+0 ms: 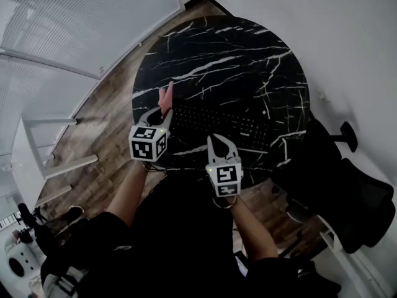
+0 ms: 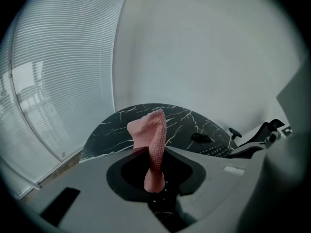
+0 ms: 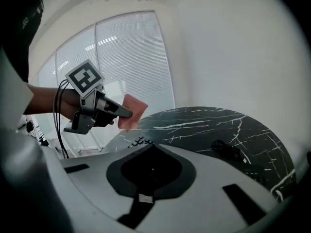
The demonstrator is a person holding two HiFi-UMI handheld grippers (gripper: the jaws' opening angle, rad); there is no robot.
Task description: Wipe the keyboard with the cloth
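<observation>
A black keyboard (image 1: 217, 124) lies across the near part of the round black marble table (image 1: 217, 48). My left gripper (image 1: 159, 113) hovers over the keyboard's left end, shut on a pink cloth (image 1: 166, 98) that sticks up past its tips. In the left gripper view the cloth (image 2: 151, 130) stands twisted between the closed jaws of the left gripper (image 2: 155, 148). My right gripper (image 1: 222, 143) is at the keyboard's near edge, shut with nothing in it. The right gripper view shows its own tips, the right gripper (image 3: 153, 145), together, with the left gripper (image 3: 121, 112) and cloth (image 3: 132, 111) off to the left.
A small dark object with a cable (image 3: 226, 149) lies on the table past the keyboard. A black office chair (image 1: 338, 188) stands at the table's right. White frames (image 1: 37, 160) and a blinds-covered window (image 1: 80, 17) are on the left, over wooden floor.
</observation>
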